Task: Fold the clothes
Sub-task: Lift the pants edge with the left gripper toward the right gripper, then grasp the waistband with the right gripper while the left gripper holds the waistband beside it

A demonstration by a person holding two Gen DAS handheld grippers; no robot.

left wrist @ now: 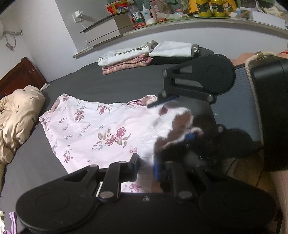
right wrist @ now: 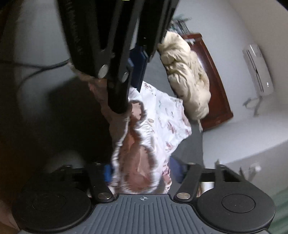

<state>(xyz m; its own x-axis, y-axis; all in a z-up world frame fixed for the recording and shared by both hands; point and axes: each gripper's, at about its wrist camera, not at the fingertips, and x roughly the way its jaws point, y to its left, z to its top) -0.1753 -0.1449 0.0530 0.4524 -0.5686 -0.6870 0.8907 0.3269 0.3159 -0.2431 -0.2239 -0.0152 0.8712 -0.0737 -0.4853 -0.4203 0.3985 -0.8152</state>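
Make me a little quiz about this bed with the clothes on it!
1. True or false: the floral garment lies on a dark grey sheet.
2. What sits at the sheet's far side? A) folded clothes B) shoes C) books
3. What colour is the bunched quilt beside the garment?

Key: 1 true; 2 A; 3 beige.

Blurred by motion: gathered waistband of pink floral cotton garment (left wrist: pixel 172 124) at right claw (left wrist: pixel 172 118). Hidden behind cloth: left claw (left wrist: pixel 145 167) pads. Cut off at frame edge: beige quilted duvet (left wrist: pixel 16 118). Unreadable: shelf bottle labels (left wrist: pixel 203 7).
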